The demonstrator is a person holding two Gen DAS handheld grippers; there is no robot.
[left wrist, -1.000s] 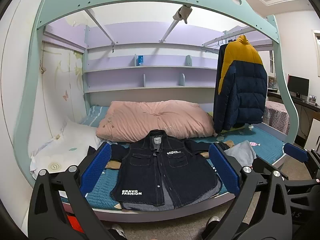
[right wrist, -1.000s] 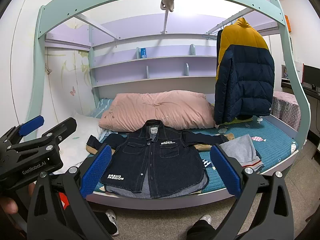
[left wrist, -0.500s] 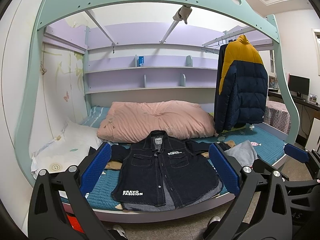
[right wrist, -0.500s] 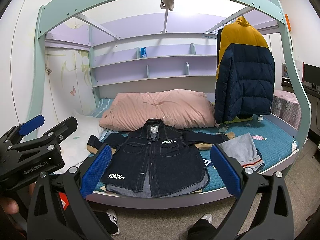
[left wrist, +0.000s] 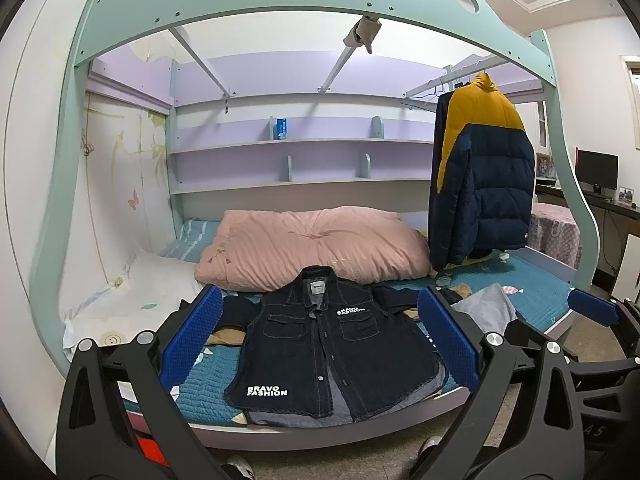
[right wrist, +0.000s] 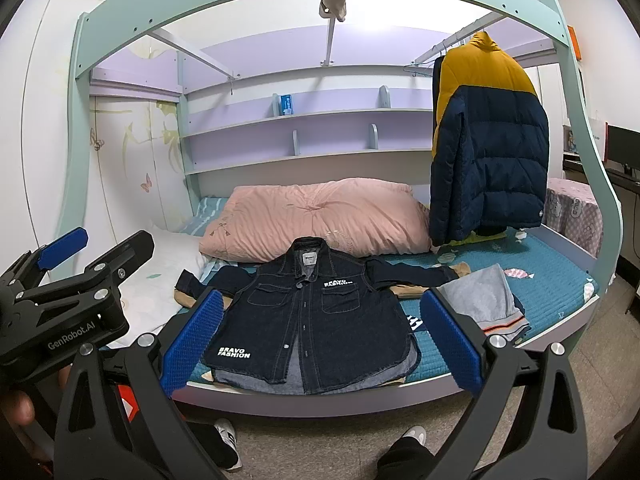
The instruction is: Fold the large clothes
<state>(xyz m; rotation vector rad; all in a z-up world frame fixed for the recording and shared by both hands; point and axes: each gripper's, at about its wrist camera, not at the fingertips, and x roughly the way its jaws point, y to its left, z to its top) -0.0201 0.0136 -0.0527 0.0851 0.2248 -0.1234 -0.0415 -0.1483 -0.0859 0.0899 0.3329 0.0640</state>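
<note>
A dark denim jacket (left wrist: 332, 344) with white BRAVO FASHION lettering lies spread flat, front up, sleeves out, on the teal bed (left wrist: 536, 304); it also shows in the right wrist view (right wrist: 316, 316). My left gripper (left wrist: 320, 340) is open and empty, held in the air in front of the bed's edge. My right gripper (right wrist: 320, 336) is open and empty, also short of the bed. The left gripper's body shows at the left of the right wrist view (right wrist: 68, 280). More clothes lie under the jacket.
A grey garment (right wrist: 484, 300) lies to the jacket's right. A pink duvet (left wrist: 316, 244) sits behind it, a white pillow (left wrist: 140, 296) at the left. A navy and yellow puffer coat (right wrist: 488, 148) hangs at the right. The person's shoes (right wrist: 228, 436) stand on the floor below.
Both views have crept slightly closer to the bed. The jacket has not moved and both grippers stay open.
</note>
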